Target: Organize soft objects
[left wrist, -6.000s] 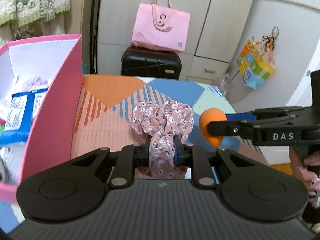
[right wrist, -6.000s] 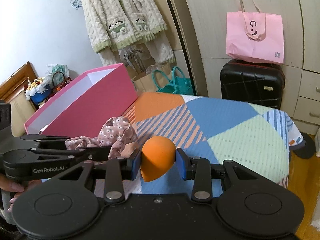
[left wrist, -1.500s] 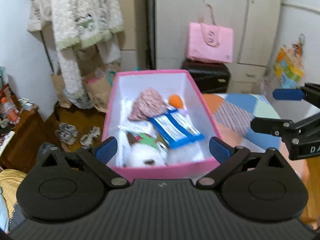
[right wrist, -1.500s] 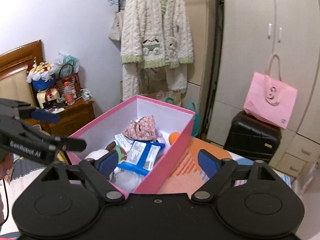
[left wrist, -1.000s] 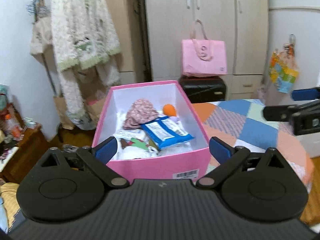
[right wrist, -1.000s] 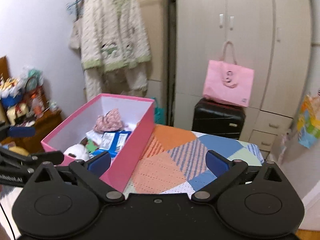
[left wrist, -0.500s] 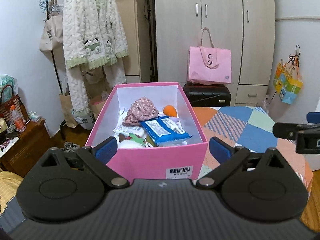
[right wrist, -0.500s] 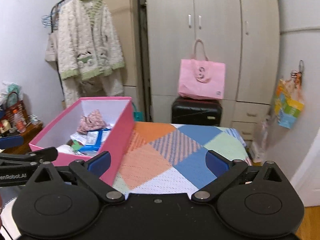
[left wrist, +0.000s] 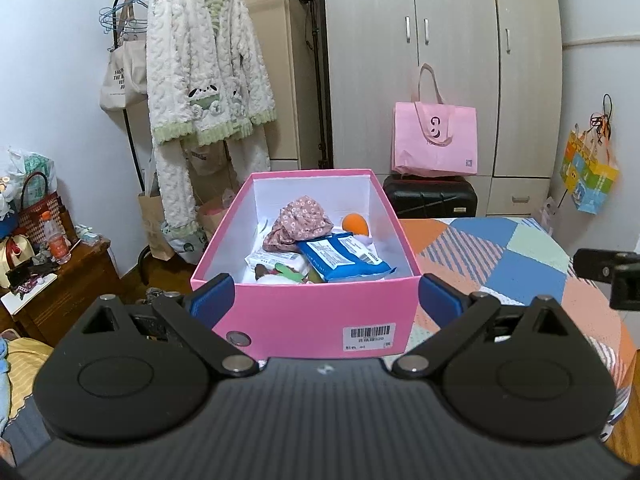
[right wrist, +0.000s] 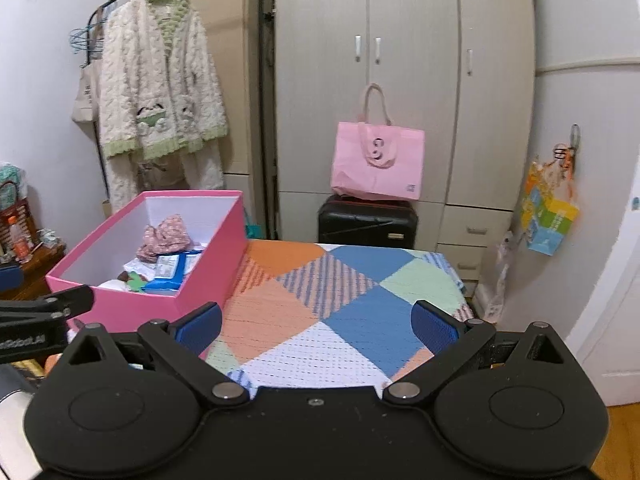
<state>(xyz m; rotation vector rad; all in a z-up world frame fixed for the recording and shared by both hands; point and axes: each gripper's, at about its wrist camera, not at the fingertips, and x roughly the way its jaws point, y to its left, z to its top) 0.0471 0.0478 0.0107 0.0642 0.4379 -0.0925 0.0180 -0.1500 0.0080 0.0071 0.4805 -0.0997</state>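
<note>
A pink box (left wrist: pixel 304 312) (right wrist: pixel 208 276) stands on the left part of a table with a patchwork cloth (right wrist: pixel 340 296). Inside it lie a floral scrunchie (left wrist: pixel 298 222) (right wrist: pixel 164 234), an orange sponge (left wrist: pixel 355 225), a blue packet (left wrist: pixel 344 258) (right wrist: pixel 170 266) and other soft items. My left gripper (left wrist: pixel 322 300) is open and empty, drawn back in front of the box's near wall. My right gripper (right wrist: pixel 316 326) is open and empty too, held over the table's near edge, right of the box. Each gripper's tip shows at the edge of the other's view.
A black suitcase (right wrist: pixel 366 222) with a pink tote bag (right wrist: pixel 378 164) on it stands behind the table by the wardrobe (right wrist: pixel 400 80). A fluffy white cardigan (left wrist: pixel 204 76) hangs on a rack at left. A wooden cabinet (left wrist: pixel 52 296) with clutter is far left. A colourful bag (right wrist: pixel 550 216) hangs at right.
Both grippers have pulled back and away from the box, so the box looks smaller and more of the room shows. Six seconds ago they held the scrunchie and sponge, which now lie in the box.
</note>
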